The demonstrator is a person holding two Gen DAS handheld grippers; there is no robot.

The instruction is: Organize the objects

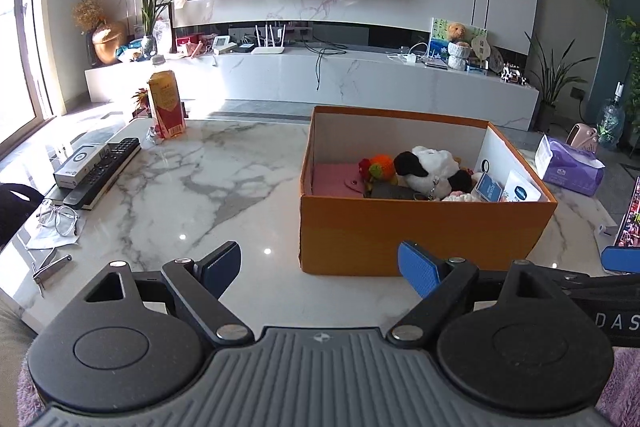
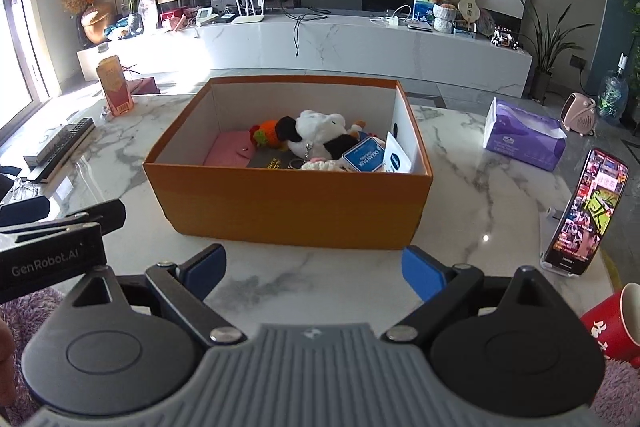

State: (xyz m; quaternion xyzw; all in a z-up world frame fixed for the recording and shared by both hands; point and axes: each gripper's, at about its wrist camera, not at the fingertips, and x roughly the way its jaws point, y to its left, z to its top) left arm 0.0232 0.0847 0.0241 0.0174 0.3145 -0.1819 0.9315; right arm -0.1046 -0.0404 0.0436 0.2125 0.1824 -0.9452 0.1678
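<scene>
While empty, both grippers' fingers (image 1: pixel 420 269) wide before orange box (image 2: pixel 288 205).

The marble table (image 1: pixel 224 171) lies bare in a broad stretch left of the orange box (image 1: pixel 420 235), and a narrower bare strip runs along the box's near wall. The box stands open at the top, but a plush toy (image 2: pixel 320 135), a pink pouch (image 2: pixel 230 151) and cards crowd its floor, mostly toward the right end. On the left edge, remote controls (image 1: pixel 104 171), eyeglasses (image 1: pixel 60 219) and a bottle (image 1: pixel 166 107) block the way. To the right of the box, a tissue pack (image 2: pixel 520 135), a propped phone (image 2: pixel 588 211) and a red cup (image 2: pixel 616 323) hem in the open surface.
</scene>
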